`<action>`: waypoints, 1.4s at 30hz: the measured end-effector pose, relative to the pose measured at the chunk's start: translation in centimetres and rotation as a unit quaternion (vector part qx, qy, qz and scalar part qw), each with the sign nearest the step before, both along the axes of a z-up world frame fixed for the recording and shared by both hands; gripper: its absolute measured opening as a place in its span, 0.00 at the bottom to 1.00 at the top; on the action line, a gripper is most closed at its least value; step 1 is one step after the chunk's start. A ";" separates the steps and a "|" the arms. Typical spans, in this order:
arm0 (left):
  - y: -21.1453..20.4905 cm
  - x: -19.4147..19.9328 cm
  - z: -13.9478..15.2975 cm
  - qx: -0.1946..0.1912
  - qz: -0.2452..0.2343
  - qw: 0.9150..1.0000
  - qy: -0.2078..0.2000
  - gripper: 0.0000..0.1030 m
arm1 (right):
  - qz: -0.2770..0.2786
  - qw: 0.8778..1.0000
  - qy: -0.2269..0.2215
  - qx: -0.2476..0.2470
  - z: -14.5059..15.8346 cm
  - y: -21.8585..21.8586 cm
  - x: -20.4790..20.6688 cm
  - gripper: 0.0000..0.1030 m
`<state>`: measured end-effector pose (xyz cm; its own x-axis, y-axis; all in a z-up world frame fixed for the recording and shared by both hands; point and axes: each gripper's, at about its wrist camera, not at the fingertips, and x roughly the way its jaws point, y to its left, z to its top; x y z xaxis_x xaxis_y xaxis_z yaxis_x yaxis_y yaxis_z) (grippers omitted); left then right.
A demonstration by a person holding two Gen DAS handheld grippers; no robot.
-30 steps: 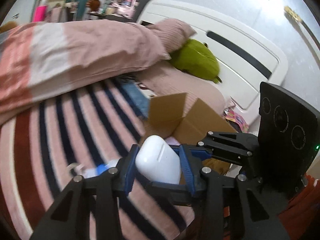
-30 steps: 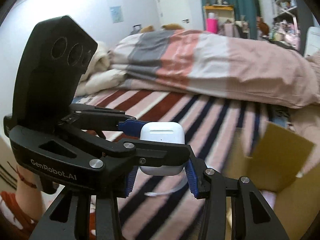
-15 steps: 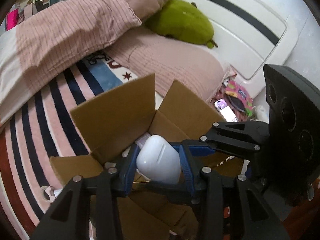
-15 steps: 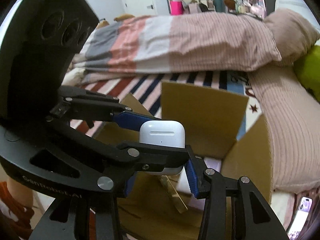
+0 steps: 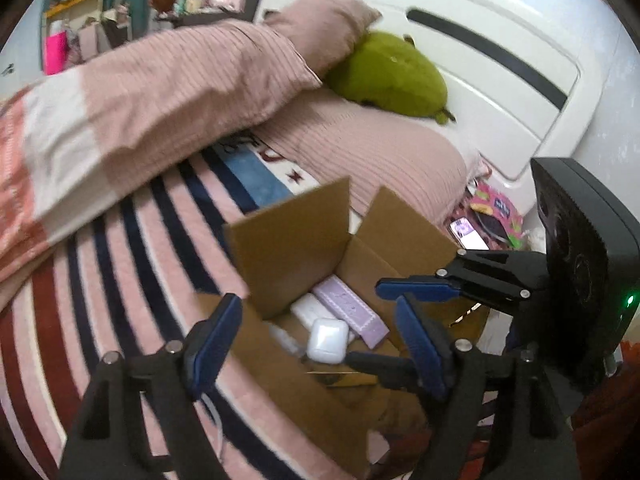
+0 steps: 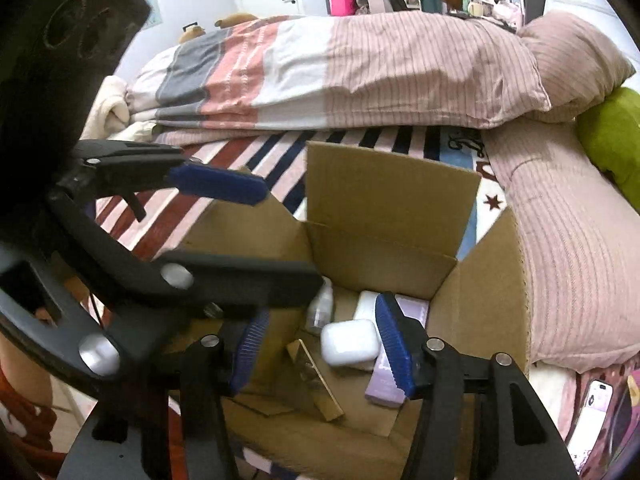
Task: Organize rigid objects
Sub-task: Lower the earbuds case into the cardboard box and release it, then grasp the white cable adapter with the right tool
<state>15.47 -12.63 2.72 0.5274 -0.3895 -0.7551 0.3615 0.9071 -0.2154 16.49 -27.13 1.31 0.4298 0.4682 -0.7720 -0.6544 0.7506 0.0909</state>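
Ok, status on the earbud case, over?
Left gripper open, right gripper open. Earbud case lying inside cardboard box, on purple box. Nothing in the way.

My left tool (image 5: pixel 318 344) gapes wide over the box (image 5: pixel 288 240); the earbud case (image 5: pixel 327 340) lies inside.

Both wrist views close above, sharing cardboard box (image 5: pixel 288 240) (image 6: pixel 384 196)

1 cardboard box (image 6: pixel 384 196), 1 earbud case (image 6: pixel 350 342), 1 purple pkg (image 5: pixel 350 312), 2 pillows (image 5: pixel 320 28), 1 green plush (image 5: pixel 388 76).
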 end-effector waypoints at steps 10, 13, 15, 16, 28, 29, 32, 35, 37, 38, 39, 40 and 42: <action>11.8 -8.0 0.8 -0.004 0.122 0.990 -0.067 0.78 | 0.094 0.994 -0.039 0.028 2.3 9.3 -5.8 0.49; 14.6 -10.2 -1.2 -0.009 0.152 0.986 -0.064 0.78 | 0.126 0.992 -0.018 0.020 0.7 13.0 -7.0 0.49; 16.3 -11.4 -2.9 -0.009 0.172 0.983 -0.059 0.78 | 0.140 0.990 0.000 0.011 -1.0 15.1 -7.5 0.49; 16.9 -11.9 -3.8 -0.012 0.176 0.982 -0.059 0.78 | 0.146 0.989 0.009 0.004 -2.1 16.1 -7.5 0.49; 20.8 -15.3 -10.1 -0.053 0.215 0.975 -0.028 0.78 | 0.027 0.997 0.011 -0.067 -15.2 18.3 -1.3 0.50; 20.9 -15.4 -10.2 -0.054 0.216 0.974 -0.027 0.78 | 0.021 0.997 0.012 -0.067 -15.6 18.3 -0.5 0.50; 21.1 -15.5 -10.4 -0.054 0.221 0.973 -0.025 0.78 | 0.012 0.998 0.015 -0.066 -16.6 18.4 0.8 0.50; 21.1 -15.3 -10.6 -0.053 0.224 0.973 -0.021 0.78 | 0.012 0.998 0.007 -0.061 -16.7 18.6 1.0 0.48; 21.1 -15.0 -10.6 -0.052 0.224 0.973 -0.018 0.78 | 0.017 0.997 -0.008 -0.072 -16.6 19.0 0.7 0.29; 20.9 -14.9 -10.5 -0.052 0.222 0.973 -0.018 0.78 | 0.020 0.997 -0.012 -0.076 -16.6 19.3 0.5 0.25; 20.9 -14.8 -10.5 -0.052 0.221 0.974 -0.018 0.78 | 0.024 0.997 -0.015 -0.075 -16.4 19.4 0.3 0.25; 20.8 -14.6 -10.4 -0.055 0.219 0.974 -0.018 0.78 | 0.031 0.997 -0.015 -0.073 -16.1 19.2 -0.1 0.24; 20.6 -14.2 -10.2 -0.060 0.213 0.975 -0.017 0.78 | 0.042 0.997 -0.015 -0.063 -15.4 19.1 -0.8 0.24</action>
<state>1.30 7.92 -7.45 0.6838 -0.2140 -0.6975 -0.0339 0.9456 -0.3234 15.73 -8.08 -14.07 0.4171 0.4028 -0.8147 -0.7162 0.6976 -0.0218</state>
